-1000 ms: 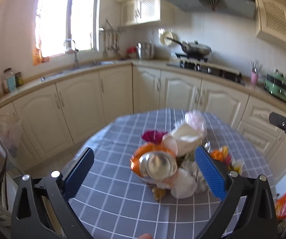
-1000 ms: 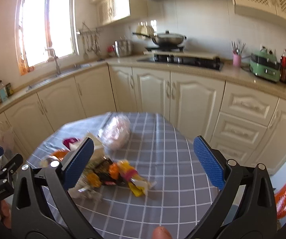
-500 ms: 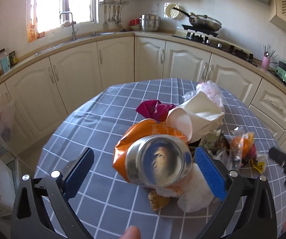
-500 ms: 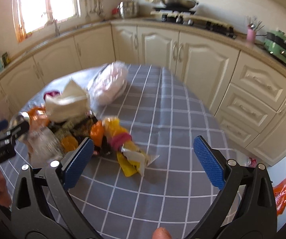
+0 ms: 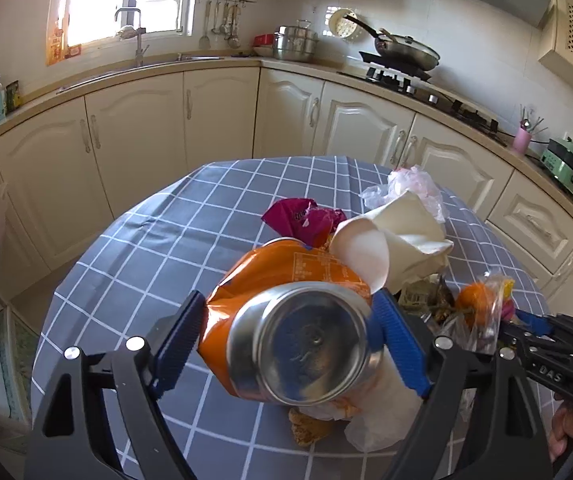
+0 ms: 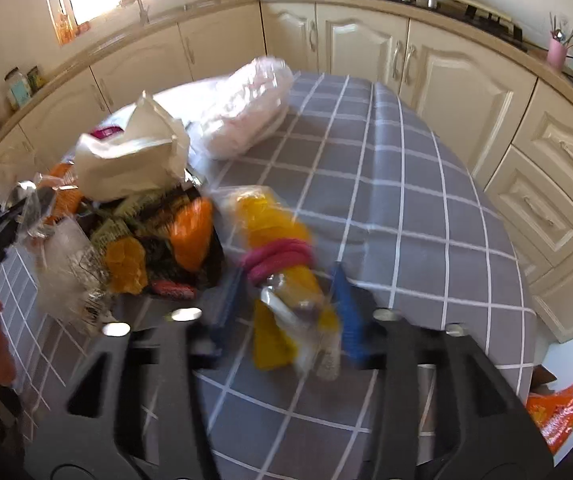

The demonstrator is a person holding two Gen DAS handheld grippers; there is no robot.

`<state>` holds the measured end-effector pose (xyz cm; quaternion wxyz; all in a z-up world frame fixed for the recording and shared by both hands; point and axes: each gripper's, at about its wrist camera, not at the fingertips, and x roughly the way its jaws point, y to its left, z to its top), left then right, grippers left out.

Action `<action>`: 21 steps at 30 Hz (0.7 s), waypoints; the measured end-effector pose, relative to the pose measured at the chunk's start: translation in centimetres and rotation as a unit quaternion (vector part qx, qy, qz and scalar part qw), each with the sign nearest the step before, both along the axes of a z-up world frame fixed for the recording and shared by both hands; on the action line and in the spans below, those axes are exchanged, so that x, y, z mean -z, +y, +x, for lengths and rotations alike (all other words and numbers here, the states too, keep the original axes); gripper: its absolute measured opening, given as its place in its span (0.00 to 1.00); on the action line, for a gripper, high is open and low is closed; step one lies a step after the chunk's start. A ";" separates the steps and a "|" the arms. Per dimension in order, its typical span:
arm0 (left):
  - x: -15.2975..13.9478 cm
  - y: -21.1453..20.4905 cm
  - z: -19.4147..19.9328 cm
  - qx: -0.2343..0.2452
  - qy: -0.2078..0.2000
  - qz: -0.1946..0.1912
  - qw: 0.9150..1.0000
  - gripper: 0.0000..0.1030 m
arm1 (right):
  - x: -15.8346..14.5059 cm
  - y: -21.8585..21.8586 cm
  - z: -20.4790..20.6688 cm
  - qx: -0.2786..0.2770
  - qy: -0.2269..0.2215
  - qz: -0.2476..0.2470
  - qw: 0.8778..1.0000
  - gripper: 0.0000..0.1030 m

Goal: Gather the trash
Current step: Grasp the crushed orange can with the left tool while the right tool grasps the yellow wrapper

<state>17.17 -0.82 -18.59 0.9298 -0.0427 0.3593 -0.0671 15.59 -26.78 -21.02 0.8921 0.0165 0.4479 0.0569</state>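
Trash lies heaped on the grey checked tablecloth [image 5: 134,240] before us. Between the blue pads of our left gripper [image 5: 286,344] sits a crushed orange drink can [image 5: 302,344], its silver base toward us; the jaws are closing, and the pads look to touch the can's sides. Just below the can lie a white tissue [image 5: 374,428] and a brown crumb. Beyond the left fingertips rest a crumpled white paper cup [image 5: 398,236] and a magenta wrapper [image 5: 298,216].

Our right gripper [image 6: 286,296] is closing narrow around a yellow and pink clear-wrapped packet [image 6: 282,256]; blur hides whether the pads press it. Left of its fingers lies a dark snack bag [image 6: 158,240], farther off a clear plastic bag [image 6: 246,108].
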 end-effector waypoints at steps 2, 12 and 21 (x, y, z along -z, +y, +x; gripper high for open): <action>0.0 0.6 -0.4 0.001 -0.002 -0.007 1.000 0.80 | 0.0 -0.2 -0.5 -0.004 -0.002 0.010 1.000 0.33; -1.7 3.2 -3.6 -0.007 -0.042 -0.027 0.999 0.80 | -2.1 -2.2 -3.8 0.021 -0.042 0.074 0.996 0.32; -6.3 2.2 -7.9 0.014 -0.108 -0.032 0.994 0.80 | -4.2 -2.5 -6.2 0.025 -0.077 0.097 0.992 0.32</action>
